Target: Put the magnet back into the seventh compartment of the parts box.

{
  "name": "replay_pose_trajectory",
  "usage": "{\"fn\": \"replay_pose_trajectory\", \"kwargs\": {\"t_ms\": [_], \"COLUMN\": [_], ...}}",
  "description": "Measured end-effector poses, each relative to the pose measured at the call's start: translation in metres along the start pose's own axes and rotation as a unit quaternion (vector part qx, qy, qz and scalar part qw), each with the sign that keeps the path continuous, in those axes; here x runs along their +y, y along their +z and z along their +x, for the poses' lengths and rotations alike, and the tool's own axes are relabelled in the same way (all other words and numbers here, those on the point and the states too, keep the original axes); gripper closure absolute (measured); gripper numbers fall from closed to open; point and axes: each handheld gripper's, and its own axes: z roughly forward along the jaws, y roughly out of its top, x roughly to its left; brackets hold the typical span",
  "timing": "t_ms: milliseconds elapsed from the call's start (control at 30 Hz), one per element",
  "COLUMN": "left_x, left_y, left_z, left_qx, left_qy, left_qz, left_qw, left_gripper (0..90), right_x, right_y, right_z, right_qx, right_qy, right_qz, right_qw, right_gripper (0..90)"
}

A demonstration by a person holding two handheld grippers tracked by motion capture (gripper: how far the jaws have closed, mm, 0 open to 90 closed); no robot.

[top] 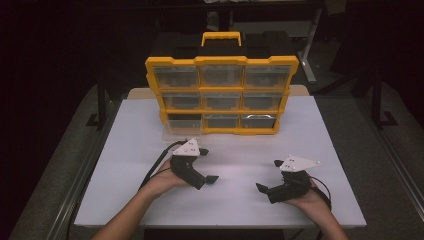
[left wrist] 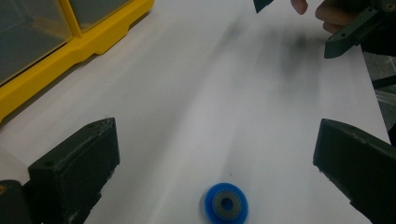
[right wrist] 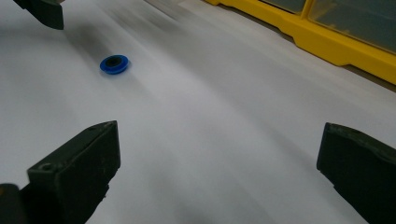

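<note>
A small blue disc (left wrist: pixel 226 203) with a dark ring in its middle lies flat on the white table (top: pixel 320 150). In the left gripper view it sits low between the two jaws, and my left gripper (top: pixel 208 164) is open around that spot without touching it. The right gripper view shows the disc (right wrist: pixel 114 64) farther off at the upper left. My right gripper (top: pixel 269 175) is open and empty, and it faces the left one across the table's front middle.
A yellow organizer (top: pixel 220 62) with clear drawers and a carry handle stands at the back middle of the table. Its lower left drawer (top: pixel 182 127) is pulled out toward me. A hand holds each gripper from the front edge.
</note>
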Motion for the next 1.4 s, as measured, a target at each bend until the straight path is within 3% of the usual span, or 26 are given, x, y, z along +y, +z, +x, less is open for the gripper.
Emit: {"fn": "replay_pose_trajectory", "kwargs": {"t_ms": [467,1100,1400], "left_x": [-0.006,-0.016,-0.02], "left_y": [0.008,0.016,0.02], "left_z": [-0.003,-0.007,-0.009], "left_qx": [0.0,-0.003,-0.001], "left_qy": [0.008,0.003,0.013], "left_qz": [0.017,0.031,0.045], "left_qw": [0.9998,0.9995,0.9989], "left_gripper": [0.1,0.0,0.0], "right_x": [-0.001,-0.001,-0.002], "right_y": [0.002,0.003,0.003], "right_z": [0.0,0.001,0.0], "right_qx": [0.0,0.002,0.002], "right_qy": [-0.001,-0.003,-0.002], "right_qz": [0.003,0.005,0.006], "right_qw": [1.0,1.0,1.0], "right_gripper": [0.0,0.0,0.0]}}
